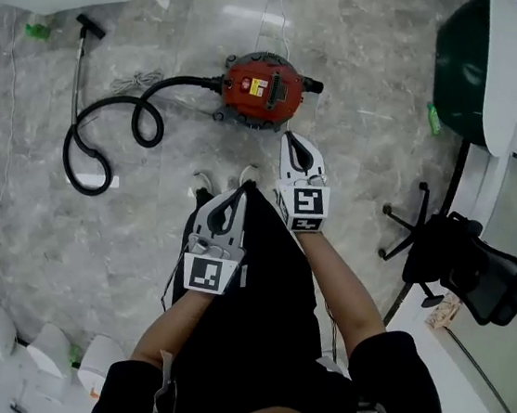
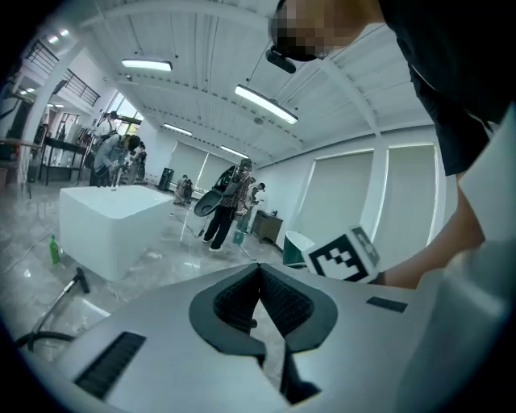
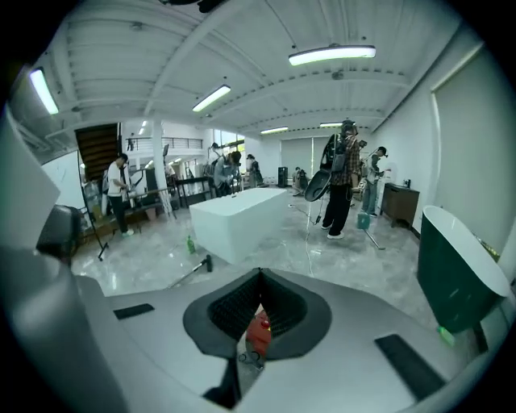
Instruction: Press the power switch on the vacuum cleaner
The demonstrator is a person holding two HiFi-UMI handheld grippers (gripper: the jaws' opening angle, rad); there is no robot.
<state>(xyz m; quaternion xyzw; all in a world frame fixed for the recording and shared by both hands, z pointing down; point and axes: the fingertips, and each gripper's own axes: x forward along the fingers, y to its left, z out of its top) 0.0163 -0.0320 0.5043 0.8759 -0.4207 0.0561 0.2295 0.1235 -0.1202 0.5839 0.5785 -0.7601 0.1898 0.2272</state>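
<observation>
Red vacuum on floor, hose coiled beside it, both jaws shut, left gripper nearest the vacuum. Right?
No: the right gripper is nearest the red vacuum; the left gripper sits further back, over the person's legs. The head view shows this. The hose coiled beside it and both jaws shut are correct.

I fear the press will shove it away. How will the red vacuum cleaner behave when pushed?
The red vacuum cleaner is a squat canister on smooth polished floor, so a sideways push would probably slide it; tipping looks unlikely. Its black hose lies in loose loops, so it is probably floppy and would hardly anchor it. Pressing straight down seems safer.
</observation>
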